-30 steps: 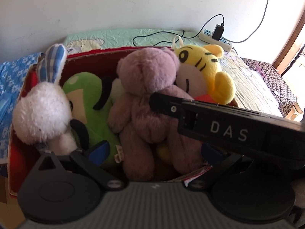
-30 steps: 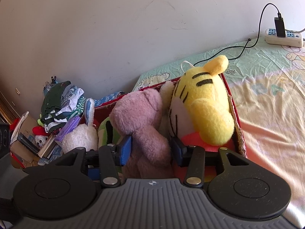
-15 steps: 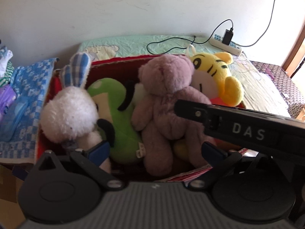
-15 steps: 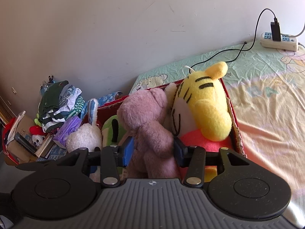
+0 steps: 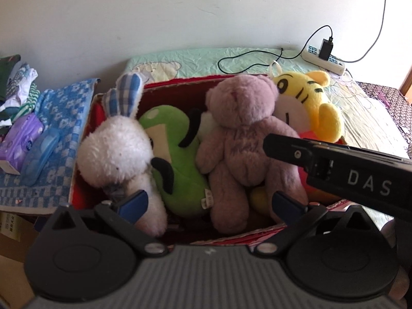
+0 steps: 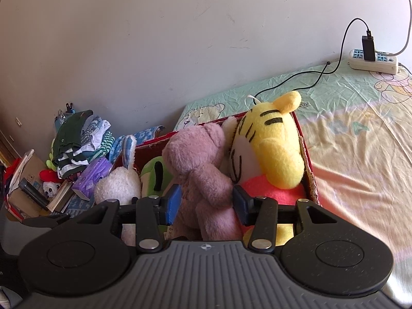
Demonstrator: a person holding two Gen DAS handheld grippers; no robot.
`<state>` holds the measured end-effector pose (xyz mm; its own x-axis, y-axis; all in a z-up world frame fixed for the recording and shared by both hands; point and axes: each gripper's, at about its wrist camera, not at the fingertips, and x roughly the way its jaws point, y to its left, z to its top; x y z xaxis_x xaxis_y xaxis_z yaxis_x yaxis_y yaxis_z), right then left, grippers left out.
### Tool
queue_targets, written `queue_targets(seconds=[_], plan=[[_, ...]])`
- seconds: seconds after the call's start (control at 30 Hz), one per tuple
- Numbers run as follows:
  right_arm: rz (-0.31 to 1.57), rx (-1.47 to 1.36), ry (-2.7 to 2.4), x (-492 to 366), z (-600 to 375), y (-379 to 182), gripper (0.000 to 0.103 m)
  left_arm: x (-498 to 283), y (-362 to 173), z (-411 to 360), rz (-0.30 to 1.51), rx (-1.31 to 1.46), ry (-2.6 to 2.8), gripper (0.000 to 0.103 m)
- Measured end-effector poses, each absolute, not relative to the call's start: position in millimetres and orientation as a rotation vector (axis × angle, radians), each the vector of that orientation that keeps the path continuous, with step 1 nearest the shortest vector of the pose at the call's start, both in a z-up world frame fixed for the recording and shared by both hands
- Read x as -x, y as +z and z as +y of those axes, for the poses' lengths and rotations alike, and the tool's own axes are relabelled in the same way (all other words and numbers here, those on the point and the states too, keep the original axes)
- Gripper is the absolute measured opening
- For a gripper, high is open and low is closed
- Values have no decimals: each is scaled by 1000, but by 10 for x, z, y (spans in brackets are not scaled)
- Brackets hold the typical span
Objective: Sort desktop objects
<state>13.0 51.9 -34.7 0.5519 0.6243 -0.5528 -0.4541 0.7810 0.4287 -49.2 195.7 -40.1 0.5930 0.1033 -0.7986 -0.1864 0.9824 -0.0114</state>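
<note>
A red box (image 5: pixel 180 82) on the bed holds several plush toys: a white rabbit (image 5: pixel 116 149), a green toy (image 5: pixel 175 154), a mauve bear (image 5: pixel 242 139) and a yellow tiger (image 5: pixel 309 103). My left gripper (image 5: pixel 208 203) is open and empty over the box's near edge. My right gripper (image 6: pixel 206 202) has its pads on either side of the mauve bear (image 6: pixel 200 159), which sits in the box next to the tiger (image 6: pixel 273 141). The right gripper's body crosses the left wrist view at right (image 5: pixel 334 170).
A power strip (image 6: pixel 373 60) with a plugged charger and cable lies on the bed sheet by the wall. A blue patterned cloth (image 5: pixel 51 118), a purple tissue pack (image 5: pixel 20 139) and folded clothes (image 6: pixel 77 139) lie left of the box. The bed sheet (image 6: pixel 360 141) extends right.
Both cameras have pulled back and up a little from the box, so more of its left surroundings show. The right gripper stays around the mauve bear. The toys have not moved.
</note>
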Motion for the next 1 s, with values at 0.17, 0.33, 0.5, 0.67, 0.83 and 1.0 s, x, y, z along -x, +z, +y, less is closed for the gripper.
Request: queue_targets(seconds=[0.17,0.33,0.5,0.67,0.83,1.0], plan=[[768,-223,679,-151,525,-340,49,490,-391,1900,928,95,237,102],[782,-179,698,-152,512,-359,49,482,-398,1876,936,100,299,102],[790,-184,714,-178,450,-379,48,480,-441,1871,955,120,331,102],[783,-185,717,-156,400,-363,48,496,-473,1886,967,123,361,102],[739,-171,697,-44,276,-249,48,627,-371,1889,937,101,367,102],[688,-183,626,8,20,-131,48,753,-152,1720,849,79,319,102]])
